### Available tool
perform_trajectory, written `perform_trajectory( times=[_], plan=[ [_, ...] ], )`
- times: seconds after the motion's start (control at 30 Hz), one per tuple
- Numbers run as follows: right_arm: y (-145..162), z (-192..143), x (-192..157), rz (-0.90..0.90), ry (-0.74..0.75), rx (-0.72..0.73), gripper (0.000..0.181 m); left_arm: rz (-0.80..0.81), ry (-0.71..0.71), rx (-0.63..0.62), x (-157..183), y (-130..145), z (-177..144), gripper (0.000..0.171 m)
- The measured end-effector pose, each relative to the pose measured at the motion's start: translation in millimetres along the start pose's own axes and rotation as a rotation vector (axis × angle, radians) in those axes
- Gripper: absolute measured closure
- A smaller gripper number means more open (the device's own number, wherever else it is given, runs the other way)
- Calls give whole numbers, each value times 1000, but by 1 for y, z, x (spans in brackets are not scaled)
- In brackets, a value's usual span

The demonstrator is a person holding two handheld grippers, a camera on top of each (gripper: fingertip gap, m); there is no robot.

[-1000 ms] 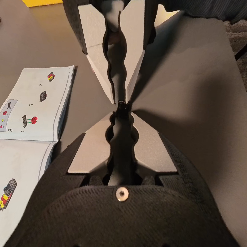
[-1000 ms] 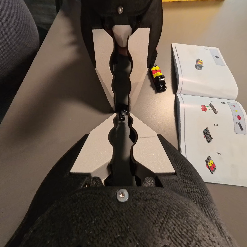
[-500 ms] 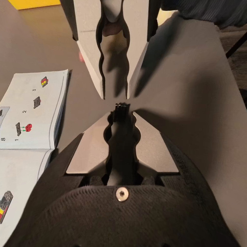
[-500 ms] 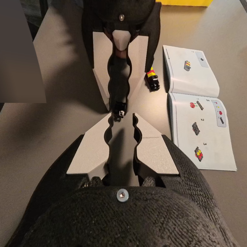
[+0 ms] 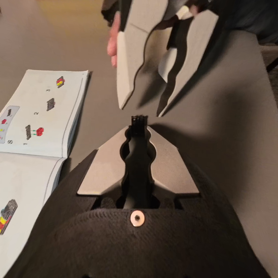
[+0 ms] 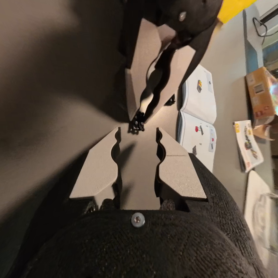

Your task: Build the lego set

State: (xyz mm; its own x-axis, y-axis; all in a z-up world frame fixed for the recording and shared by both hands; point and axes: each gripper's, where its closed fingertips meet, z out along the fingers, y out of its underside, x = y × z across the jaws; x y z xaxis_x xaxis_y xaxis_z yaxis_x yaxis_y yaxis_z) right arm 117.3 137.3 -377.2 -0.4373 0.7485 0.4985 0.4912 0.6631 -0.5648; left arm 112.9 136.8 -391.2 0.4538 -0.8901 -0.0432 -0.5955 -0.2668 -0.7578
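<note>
Right wrist view: right tongs spread wider, backed off black piece that left tongs clamp

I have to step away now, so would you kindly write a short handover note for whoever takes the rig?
Left gripper: shut on the small black lego piece, held above the table.
Right gripper: open, empty, facing the left one.
Instruction booklet: open on the table beside the grippers.
Done: the black piece sits in the left gripper alone.
Left: the build steps shown on the open page; how far the build has got cannot be told.
</note>
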Motion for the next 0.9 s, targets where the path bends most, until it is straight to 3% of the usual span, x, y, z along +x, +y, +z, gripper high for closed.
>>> perform_trajectory(
  times=[0.17, 0.43, 0.73, 0.9],
  plan=[
    [0, 8, 11, -232, 172, -58, 148, -36, -61, 3, -14, 3, -4, 156],
    [-2, 20, 26, -397, 340, -102, 154, -114, -41, 67, -21, -6, -14, 156],
    [-8, 21, 34, -560, 465, -112, 172, -167, -19, 99, -22, -10, -18, 156],
    [-8, 22, 34, -554, 461, -132, 175, -176, -10, 102, -21, -10, -19, 156]
  ],
)
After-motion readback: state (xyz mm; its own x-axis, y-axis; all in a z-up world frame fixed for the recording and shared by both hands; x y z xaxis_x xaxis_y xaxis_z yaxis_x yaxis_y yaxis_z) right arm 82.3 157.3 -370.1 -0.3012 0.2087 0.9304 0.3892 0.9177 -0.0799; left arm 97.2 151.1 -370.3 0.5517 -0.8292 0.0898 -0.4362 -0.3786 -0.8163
